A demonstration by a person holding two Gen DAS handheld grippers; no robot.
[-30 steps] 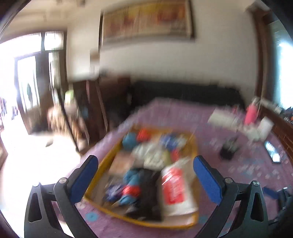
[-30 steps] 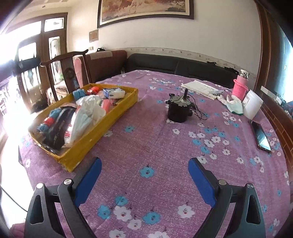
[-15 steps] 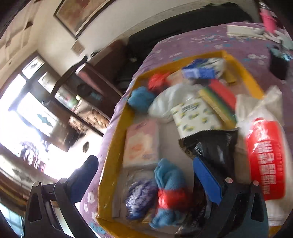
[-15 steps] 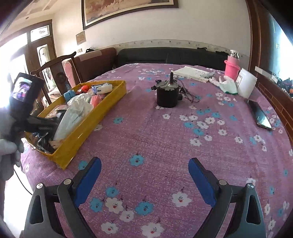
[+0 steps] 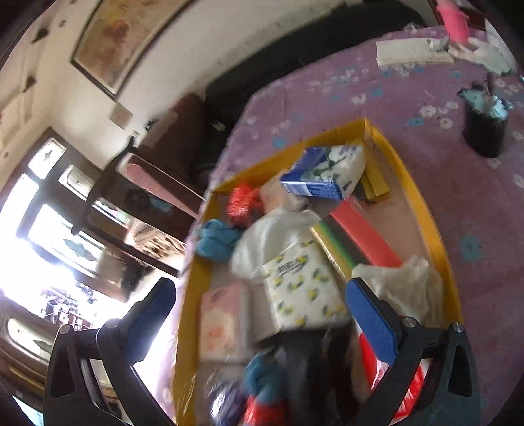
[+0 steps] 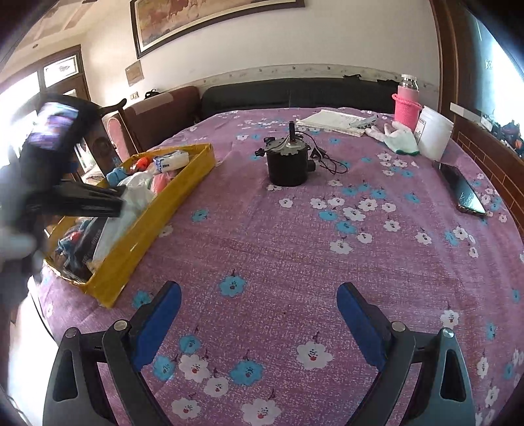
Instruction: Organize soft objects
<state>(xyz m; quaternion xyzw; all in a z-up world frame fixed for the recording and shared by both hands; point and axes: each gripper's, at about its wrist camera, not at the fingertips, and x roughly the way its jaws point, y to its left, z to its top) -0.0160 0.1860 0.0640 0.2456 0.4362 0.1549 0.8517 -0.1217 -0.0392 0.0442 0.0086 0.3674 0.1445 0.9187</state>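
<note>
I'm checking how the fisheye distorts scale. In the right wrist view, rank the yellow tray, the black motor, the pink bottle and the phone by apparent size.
1. yellow tray
2. black motor
3-4. phone and pink bottle look about alike; the bottle stands farther off.

A black electric motor point(image 6: 287, 163) with its cord stands mid-counter on a purple floral tablecloth point(image 6: 294, 249). At the far edge lie papers point(image 6: 330, 120), a white work glove point(image 6: 398, 137), a pink bottle point(image 6: 407, 103) and a white tub point(image 6: 435, 135); a smartphone point(image 6: 461, 189) rests at right. A dark sofa point(image 6: 294, 95) lines the wall beneath a framed painting point(image 6: 209, 19).
</note>
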